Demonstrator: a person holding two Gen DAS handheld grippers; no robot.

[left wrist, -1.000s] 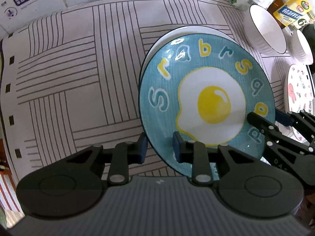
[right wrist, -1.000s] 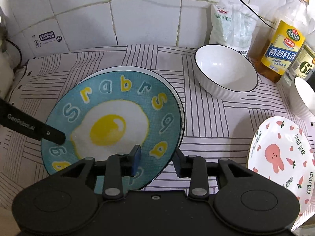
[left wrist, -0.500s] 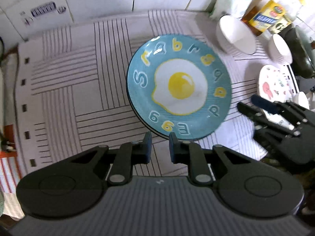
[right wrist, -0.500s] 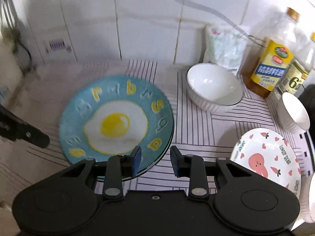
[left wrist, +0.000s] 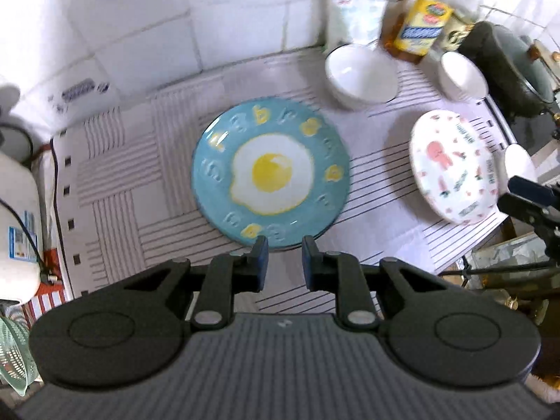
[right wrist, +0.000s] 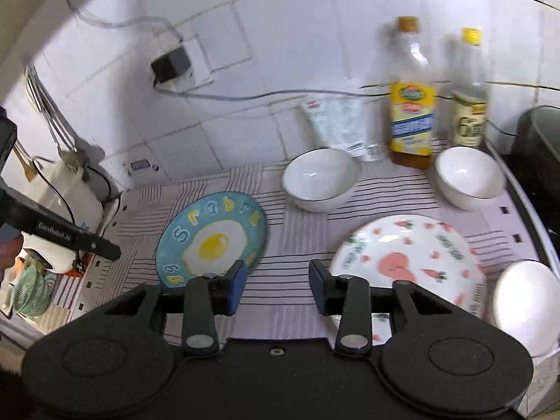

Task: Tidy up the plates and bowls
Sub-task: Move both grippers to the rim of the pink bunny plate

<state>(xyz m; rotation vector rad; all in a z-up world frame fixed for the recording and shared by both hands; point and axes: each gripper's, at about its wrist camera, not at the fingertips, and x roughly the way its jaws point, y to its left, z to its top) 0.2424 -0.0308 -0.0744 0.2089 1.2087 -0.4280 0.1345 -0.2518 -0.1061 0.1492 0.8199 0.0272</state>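
Observation:
A blue plate with a fried-egg picture (left wrist: pixel 271 175) lies flat on the striped cloth, on top of another plate whose rim just shows; it also shows in the right wrist view (right wrist: pixel 210 241). A white plate with pink drawings (left wrist: pixel 455 166) (right wrist: pixel 406 255) lies to its right. A large white bowl (left wrist: pixel 360 77) (right wrist: pixel 320 178) and a smaller white bowl (left wrist: pixel 462 77) (right wrist: pixel 469 176) stand behind. My left gripper (left wrist: pixel 284 262) is open and empty, above the blue plate's near edge. My right gripper (right wrist: pixel 276 290) is open and empty, raised between the two plates.
Oil bottles (right wrist: pixel 411 105) and a plastic bag (right wrist: pixel 337 122) stand against the tiled wall. A dark pot (left wrist: pixel 507 66) sits at the far right. Another white bowl (right wrist: pixel 525 301) is near the right edge. A white appliance (left wrist: pixel 17 224) and a green colander (right wrist: pixel 29 290) are at the left.
Both grippers let go of the blue plate and pulled back and up. The plate now lies flat on the plate beneath. The right gripper opened wider and swung right.

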